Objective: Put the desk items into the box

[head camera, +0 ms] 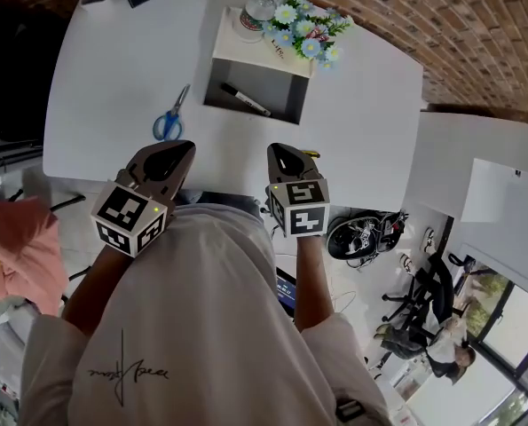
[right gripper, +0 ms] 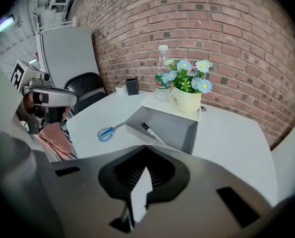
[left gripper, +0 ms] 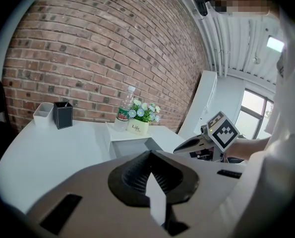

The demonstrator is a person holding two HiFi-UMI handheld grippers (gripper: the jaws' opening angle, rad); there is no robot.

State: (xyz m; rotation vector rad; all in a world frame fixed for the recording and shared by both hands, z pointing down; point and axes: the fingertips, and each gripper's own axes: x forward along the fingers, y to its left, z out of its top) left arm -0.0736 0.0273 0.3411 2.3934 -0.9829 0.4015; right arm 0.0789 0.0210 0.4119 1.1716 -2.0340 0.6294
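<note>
- Nearest of all is the person's white shirt (head camera: 201,327), filling the bottom of the head view, with both forearms reaching out from it toward the box (head camera: 219,91).
- On the box's near-left side, the left gripper (head camera: 184,146) hangs over the near edge of the white table (head camera: 113,69). Its jaws are pressed together with nothing between them, as its own view shows (left gripper: 149,155).
- Straight in front of the box and well short of it, the right gripper (head camera: 278,149) also has its jaws pressed together on nothing (right gripper: 146,148).
- Between the two of them, further off, the box (right gripper: 179,128) shows a grey inside open to the cameras.
- One black marker (head camera: 246,99) lies inside the box on its grey floor (right gripper: 152,132).
- Blue-handled scissors (head camera: 169,118) lie flat on the table left of the box, apart from it and outside it (right gripper: 109,131).
- At the box's far edge stand a water bottle (head camera: 259,7) and a flower pot (right gripper: 186,100) of blue and white blooms, side by side.
- Far left of the box, at the table's back edge, a black holder (left gripper: 63,115) stands just beside a white tray (left gripper: 42,114).
- Behind the box rises a brick wall (right gripper: 226,43).
</note>
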